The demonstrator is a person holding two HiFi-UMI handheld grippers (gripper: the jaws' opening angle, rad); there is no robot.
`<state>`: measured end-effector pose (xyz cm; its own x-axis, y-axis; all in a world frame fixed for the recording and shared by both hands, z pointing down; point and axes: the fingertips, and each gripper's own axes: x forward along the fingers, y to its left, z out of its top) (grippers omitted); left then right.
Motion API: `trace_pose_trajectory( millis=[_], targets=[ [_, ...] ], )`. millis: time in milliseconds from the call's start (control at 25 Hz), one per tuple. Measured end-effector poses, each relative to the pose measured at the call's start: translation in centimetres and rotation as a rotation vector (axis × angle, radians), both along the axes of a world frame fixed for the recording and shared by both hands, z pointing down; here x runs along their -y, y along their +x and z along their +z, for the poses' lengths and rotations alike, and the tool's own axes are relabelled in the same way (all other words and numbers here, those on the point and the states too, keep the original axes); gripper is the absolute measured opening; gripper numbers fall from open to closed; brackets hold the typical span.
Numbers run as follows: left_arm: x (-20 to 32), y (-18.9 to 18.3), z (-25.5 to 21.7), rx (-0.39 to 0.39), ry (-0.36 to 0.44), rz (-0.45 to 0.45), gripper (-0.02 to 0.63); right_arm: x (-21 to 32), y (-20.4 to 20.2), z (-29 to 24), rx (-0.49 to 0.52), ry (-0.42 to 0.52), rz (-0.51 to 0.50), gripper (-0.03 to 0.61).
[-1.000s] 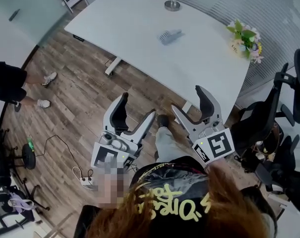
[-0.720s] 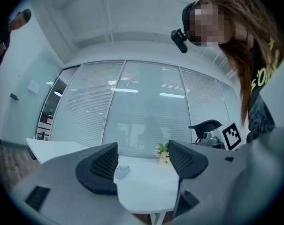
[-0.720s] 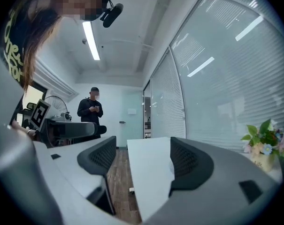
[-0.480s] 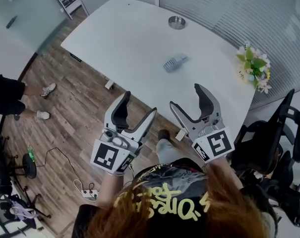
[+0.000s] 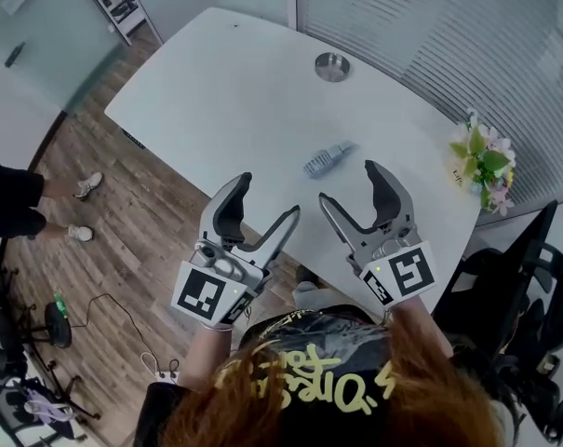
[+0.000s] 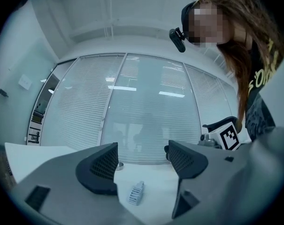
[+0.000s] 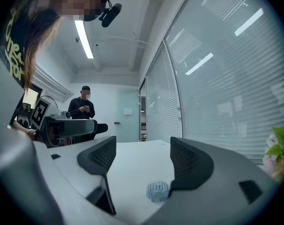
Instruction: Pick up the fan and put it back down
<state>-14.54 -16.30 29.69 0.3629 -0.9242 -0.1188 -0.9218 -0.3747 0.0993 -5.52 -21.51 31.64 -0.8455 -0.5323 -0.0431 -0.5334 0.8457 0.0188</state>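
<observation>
The left gripper [image 5: 264,201] and right gripper [image 5: 351,186] hang side by side over the near edge of the white table [image 5: 244,91]. Both have their jaws spread wide with nothing between them. The small grey fan [image 5: 326,158] lies on the tabletop just beyond their tips, untouched. A round metal dish [image 5: 331,66], perhaps an ashtray, sits farther back.

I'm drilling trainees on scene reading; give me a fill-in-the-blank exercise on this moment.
The small grey handheld fan lies on the white table, held by ____ gripper.
The left gripper and the right gripper both have jaws that stand ____.
In the head view, the bunch of flowers stands at the table's ____ edge.
Missing: neither; open; right.
</observation>
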Motion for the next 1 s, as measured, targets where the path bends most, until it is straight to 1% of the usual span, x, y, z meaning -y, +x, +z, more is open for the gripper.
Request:
trace_pose_trajectory(
  millis=[80, 280, 440, 520, 680, 840, 1000],
  targets=[
    [1.1, -0.4, 0.2, -0.002, -0.006, -0.002, 0.33, 0.8, -0.4, 0.2, 0.001, -0.007, -0.001, 0.342],
    [2.9, -2.0, 0.9, -0.008, -0.03, 0.007, 0.33, 2.1, -1.7, 1.8, -0.034, -0.028, 0.005, 0.342],
    [4.4, -3.7, 1.2, -0.024, -0.049, 0.032, 0.33, 3.5, -2.5, 4.0, -0.095, -0.049, 0.047, 0.342],
    [5.0, -4.6, 1.2, -0.019, -0.053, 0.044, 0.33, 4.4, -3.1, 5.3, -0.13, -0.051, 0.07, 0.342],
    [6.3, -6.3, 1.6, -0.016, -0.061, 0.057, 0.327, 5.6, -4.9, 8.9, -0.229, -0.064, 0.093, 0.342],
    [7.3, -7.3, 2.9, -0.026, -0.101, 0.063, 0.325, 6.5, -6.8, 13.2, -0.364, -0.066, 0.101, 0.342],
    [7.8, -7.9, 3.7, -0.046, -0.123, 0.068, 0.324, 8.0, -6.8, 16.0, -0.468, -0.058, 0.178, 0.342]
  ],
)
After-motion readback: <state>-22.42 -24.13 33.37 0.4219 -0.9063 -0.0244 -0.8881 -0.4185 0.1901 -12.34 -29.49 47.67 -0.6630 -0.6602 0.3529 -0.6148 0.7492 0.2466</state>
